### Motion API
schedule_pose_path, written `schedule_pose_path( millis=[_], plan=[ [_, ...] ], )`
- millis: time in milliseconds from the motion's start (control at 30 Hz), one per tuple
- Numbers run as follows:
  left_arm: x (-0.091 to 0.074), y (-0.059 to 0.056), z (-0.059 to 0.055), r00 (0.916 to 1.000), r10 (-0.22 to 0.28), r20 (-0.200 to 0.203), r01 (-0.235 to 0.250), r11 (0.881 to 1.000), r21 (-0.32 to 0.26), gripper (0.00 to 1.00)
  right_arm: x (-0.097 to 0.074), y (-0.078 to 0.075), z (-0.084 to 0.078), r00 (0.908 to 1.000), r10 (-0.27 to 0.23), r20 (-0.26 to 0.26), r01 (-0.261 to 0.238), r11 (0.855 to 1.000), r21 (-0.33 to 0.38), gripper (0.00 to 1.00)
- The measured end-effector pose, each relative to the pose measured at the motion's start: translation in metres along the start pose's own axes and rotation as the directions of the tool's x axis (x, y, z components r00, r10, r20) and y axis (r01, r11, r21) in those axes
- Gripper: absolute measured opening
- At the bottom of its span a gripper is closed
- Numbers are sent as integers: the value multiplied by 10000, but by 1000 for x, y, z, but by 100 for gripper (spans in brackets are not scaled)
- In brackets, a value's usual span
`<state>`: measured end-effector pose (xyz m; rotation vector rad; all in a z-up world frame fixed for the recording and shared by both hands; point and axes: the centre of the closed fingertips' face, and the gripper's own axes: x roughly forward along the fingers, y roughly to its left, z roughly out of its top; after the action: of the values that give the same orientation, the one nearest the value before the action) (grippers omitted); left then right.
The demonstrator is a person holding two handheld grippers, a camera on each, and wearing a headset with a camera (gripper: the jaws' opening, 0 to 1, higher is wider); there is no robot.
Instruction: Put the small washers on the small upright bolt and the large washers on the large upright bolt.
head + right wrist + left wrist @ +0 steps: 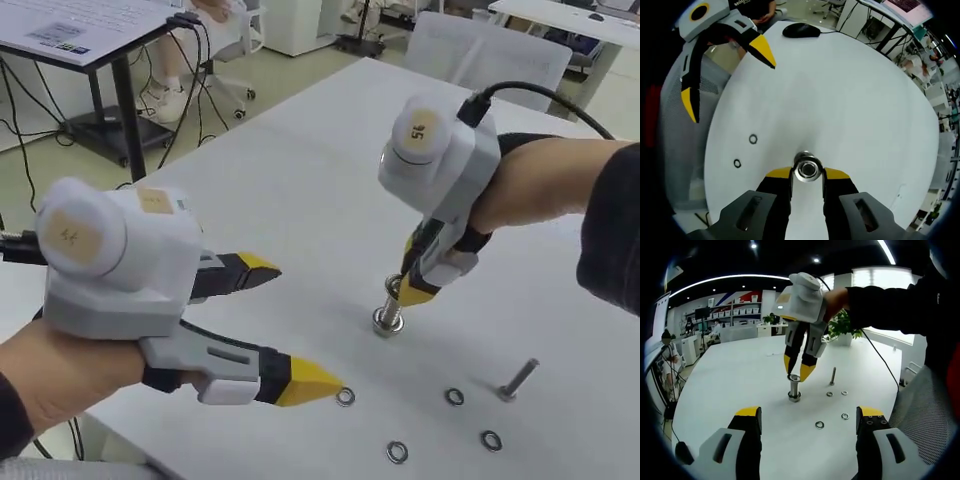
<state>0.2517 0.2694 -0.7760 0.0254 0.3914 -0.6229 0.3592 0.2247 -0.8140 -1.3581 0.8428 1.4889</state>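
Table [300, 180]: white. Left gripper [305, 323]: jaws wide apart, idle. Right gripper [408, 293]: jaws pinch what looks like a large washer [807, 170] atop the large bolt [388, 318]. Judgement: centre hole over thread, hold level, then release. Small bolt [518, 380] upright; small washers [454, 397] loose nearby.

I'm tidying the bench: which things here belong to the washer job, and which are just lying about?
Job: large upright bolt, large washer, small bolt, small washers.
Lying about: computer mouse, chair.
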Motion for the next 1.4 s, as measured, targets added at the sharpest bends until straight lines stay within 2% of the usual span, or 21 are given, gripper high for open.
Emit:
schedule_pose_path(
  millis=[233,500,1067,1400],
  plan=[
    [0,0,-1,10000,11,-10,-11,10000,-23,77,6,2,0,9999,103,-60,-103,9999,-23,24],
    [0,2,-2,10000,50,-44,-50,10000,-63,77,21,0,-2,9994,279,-182,-279,9996,-1,24],
    [0,6,-5,9999,92,-120,-93,9999,-142,76,46,2,-4,9985,550,-55,-548,9983,204,24],
    [-1,6,-8,9998,73,-161,-76,9998,-159,76,50,5,-4,9981,613,-54,-611,9979,211,24]
  ],
)
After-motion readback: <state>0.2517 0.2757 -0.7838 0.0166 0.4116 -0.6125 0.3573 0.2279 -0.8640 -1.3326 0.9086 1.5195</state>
